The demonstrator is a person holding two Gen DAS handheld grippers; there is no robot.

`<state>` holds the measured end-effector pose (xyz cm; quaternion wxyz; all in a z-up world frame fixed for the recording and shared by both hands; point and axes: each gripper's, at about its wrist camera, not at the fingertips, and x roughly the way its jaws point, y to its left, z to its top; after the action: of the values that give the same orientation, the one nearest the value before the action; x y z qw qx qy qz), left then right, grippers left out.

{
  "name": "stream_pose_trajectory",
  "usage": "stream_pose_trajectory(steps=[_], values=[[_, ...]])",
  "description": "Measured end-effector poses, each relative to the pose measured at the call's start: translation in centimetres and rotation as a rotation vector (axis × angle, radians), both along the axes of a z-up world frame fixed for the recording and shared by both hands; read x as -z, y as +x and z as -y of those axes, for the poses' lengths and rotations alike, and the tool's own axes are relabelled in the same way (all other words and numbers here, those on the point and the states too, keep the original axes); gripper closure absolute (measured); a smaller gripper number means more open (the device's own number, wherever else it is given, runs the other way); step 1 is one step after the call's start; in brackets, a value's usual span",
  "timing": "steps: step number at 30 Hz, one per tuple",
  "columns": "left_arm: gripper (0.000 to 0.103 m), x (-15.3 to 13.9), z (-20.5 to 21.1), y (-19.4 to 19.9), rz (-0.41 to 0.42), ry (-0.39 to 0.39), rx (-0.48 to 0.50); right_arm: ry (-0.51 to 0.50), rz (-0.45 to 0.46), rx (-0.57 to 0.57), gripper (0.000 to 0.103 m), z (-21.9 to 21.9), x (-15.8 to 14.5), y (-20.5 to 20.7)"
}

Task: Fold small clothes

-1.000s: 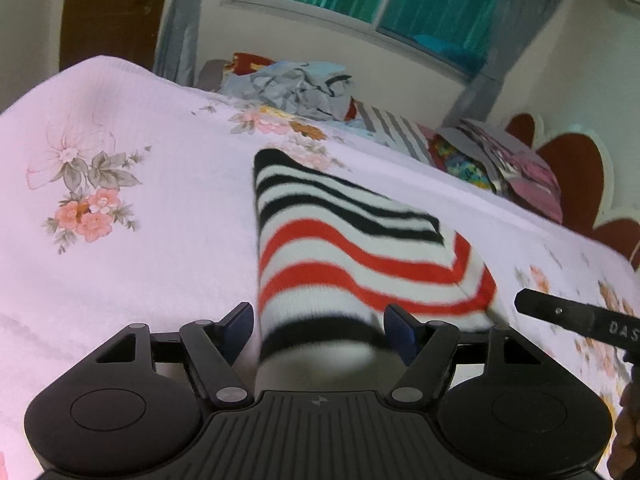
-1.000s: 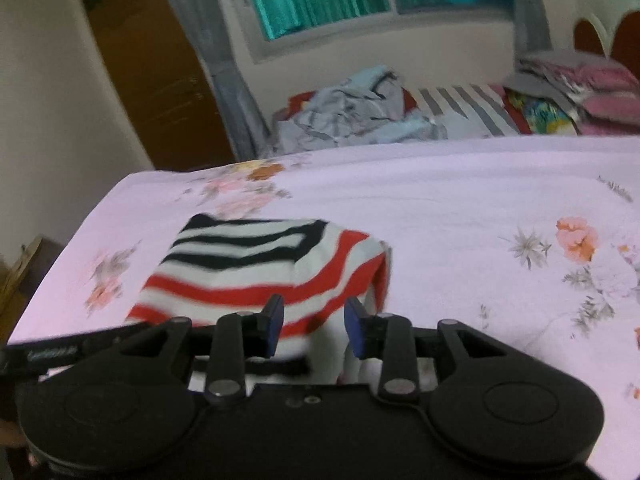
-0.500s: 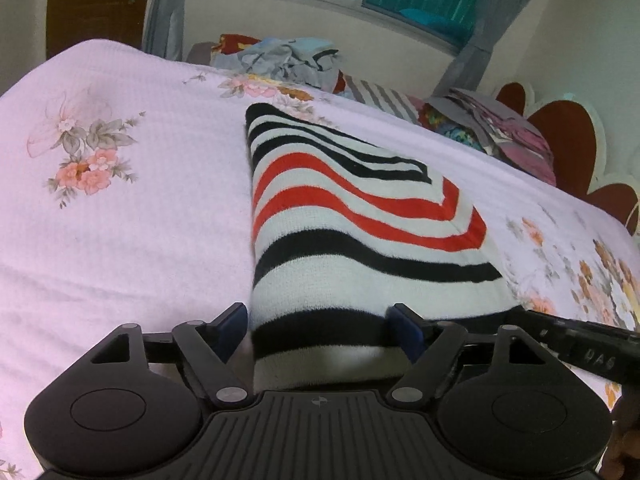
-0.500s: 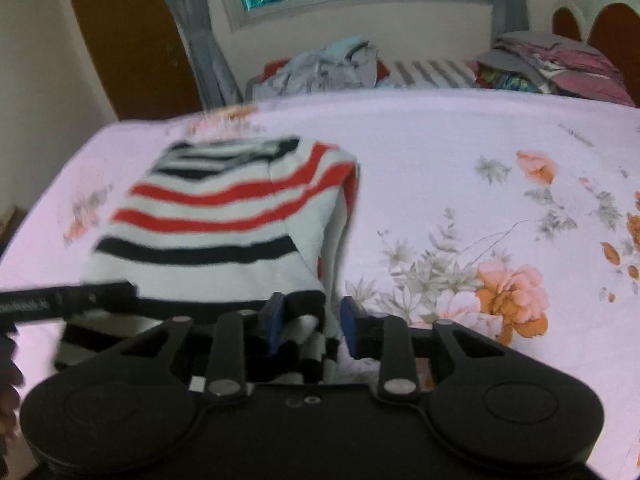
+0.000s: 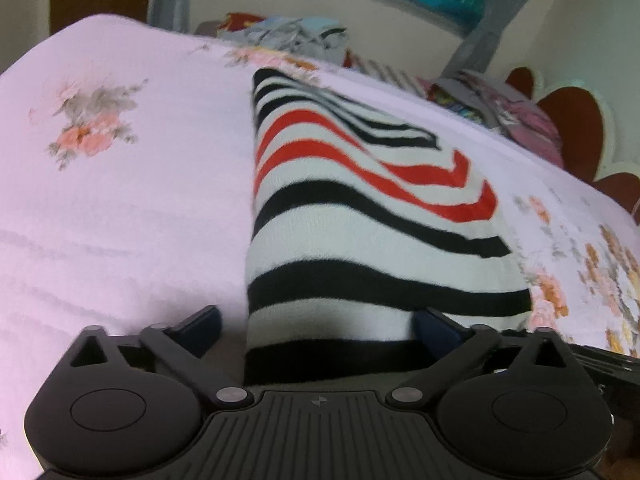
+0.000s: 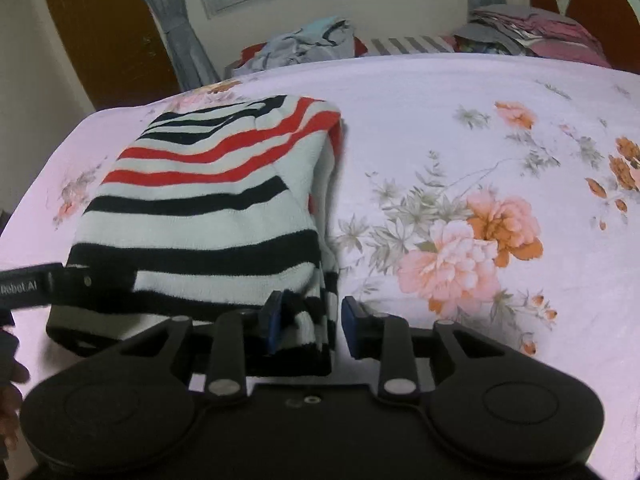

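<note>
A white knit garment with black and red stripes (image 5: 352,216) lies folded on the pink floral bedsheet (image 5: 120,200). My left gripper (image 5: 316,330) is open, its fingers on either side of the garment's near hem. In the right wrist view the same garment (image 6: 208,208) lies at the left. My right gripper (image 6: 310,324) is open, with the garment's near right edge between its blue pads (image 6: 274,320). The left gripper's finger (image 6: 60,284) rests at the garment's near left edge.
A heap of unfolded clothes (image 6: 312,40) lies at the far end of the bed. Folded clothes (image 6: 528,32) are stacked at the far right beside the dark red headboard (image 6: 592,4). A brown door (image 6: 104,28) stands at the left.
The garment has been drawn toward me and laid flatter over itself. Both grippers came down to its near hem. The right gripper's jaws stand wider apart than before.
</note>
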<state>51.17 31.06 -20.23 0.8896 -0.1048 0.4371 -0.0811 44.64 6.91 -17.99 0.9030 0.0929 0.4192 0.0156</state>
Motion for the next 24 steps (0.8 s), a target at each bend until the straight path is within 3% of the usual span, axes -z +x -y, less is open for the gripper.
stream_pose_trajectory(steps=[6,11,14,17,21,24], values=[[0.0,0.0,0.2,0.6,-0.071,0.024,-0.039,-0.039,-0.012,-0.031,0.072,-0.5,-0.1,0.2],[0.0,-0.9,1.0,0.2,-0.095,0.089,-0.075,-0.052,-0.028,-0.048,0.071,-0.6,-1.0,0.5],[0.0,-1.6,1.2,0.2,-0.141,0.094,-0.094,0.022,0.038,-0.016,0.071,-0.1,-3.0,0.5],[0.0,-2.0,0.8,0.5,-0.174,0.044,-0.097,0.008,0.099,0.002,0.068,-0.2,-4.7,2.1],[0.0,-2.6,0.4,0.2,-0.099,0.096,-0.149,-0.062,0.129,0.015,0.061,-0.9,-5.0,5.1],[0.0,-2.9,-0.5,0.2,-0.063,0.098,-0.185,-0.124,0.05,0.007,0.059,-1.6,-2.8,7.3]])
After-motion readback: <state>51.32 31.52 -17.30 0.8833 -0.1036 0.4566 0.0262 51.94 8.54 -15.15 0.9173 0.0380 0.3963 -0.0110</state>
